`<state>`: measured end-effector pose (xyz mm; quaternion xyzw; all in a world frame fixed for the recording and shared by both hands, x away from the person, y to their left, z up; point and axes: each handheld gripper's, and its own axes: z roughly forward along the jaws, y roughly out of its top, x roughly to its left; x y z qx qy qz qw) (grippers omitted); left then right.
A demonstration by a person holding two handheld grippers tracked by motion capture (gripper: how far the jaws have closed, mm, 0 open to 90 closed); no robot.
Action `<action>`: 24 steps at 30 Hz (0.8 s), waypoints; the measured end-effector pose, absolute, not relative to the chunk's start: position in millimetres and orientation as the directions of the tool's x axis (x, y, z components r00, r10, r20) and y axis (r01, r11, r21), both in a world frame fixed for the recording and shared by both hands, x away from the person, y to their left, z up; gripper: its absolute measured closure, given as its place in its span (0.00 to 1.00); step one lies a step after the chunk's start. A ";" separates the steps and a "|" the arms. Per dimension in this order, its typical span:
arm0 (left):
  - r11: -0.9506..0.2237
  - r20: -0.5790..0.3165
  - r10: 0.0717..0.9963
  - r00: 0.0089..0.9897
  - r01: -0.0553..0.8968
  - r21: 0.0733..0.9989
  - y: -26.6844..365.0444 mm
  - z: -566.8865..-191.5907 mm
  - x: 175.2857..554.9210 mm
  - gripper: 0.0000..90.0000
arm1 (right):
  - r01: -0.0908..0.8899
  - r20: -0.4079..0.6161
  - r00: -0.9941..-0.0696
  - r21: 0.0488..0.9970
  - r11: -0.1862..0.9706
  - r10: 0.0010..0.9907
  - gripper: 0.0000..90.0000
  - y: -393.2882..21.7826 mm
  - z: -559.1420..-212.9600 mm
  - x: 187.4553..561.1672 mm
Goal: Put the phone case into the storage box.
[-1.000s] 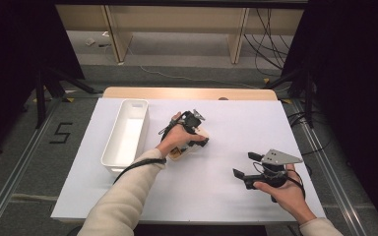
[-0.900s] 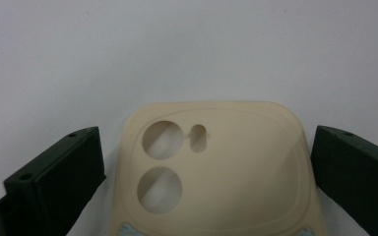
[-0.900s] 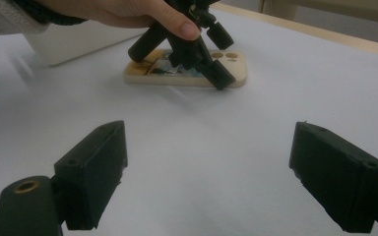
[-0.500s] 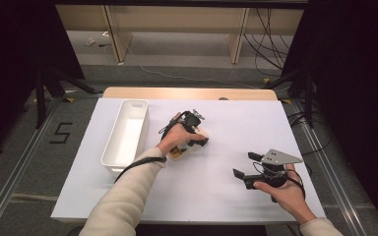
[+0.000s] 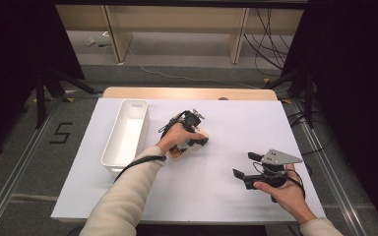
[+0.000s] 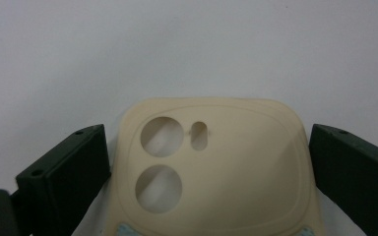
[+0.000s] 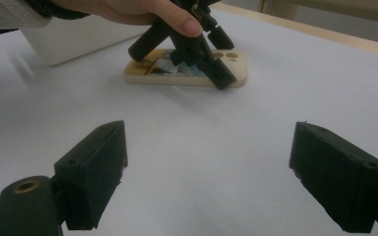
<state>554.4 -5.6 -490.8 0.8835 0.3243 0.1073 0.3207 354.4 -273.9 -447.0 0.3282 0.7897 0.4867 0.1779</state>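
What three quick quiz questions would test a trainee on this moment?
1. True or false: the left gripper has its jaws either side of the phone case.
2. Which stands left of the case in the high view: A) a white bin, B) a red cup, C) a black box?
3. Fill in: the right gripper is ____ and holds nothing.

Key:
1. True; the case lies between the jaws on the table, though contact cannot be told.
2. A, the bin.
3. Open.
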 end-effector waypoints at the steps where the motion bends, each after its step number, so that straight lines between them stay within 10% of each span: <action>1: -0.583 -0.019 0.641 0.767 0.504 0.637 -5.3 -490.7 554.5 0.03 | 0.345 0.038 -0.721 0.886 0.311 0.692 0.17 -273.9 -446.9 354.3; 24: -0.577 -0.018 0.655 0.755 0.516 0.633 -5.5 -488.2 554.0 0.11 | 0.347 0.040 -0.719 0.885 0.309 0.694 0.17 -273.5 -447.2 354.4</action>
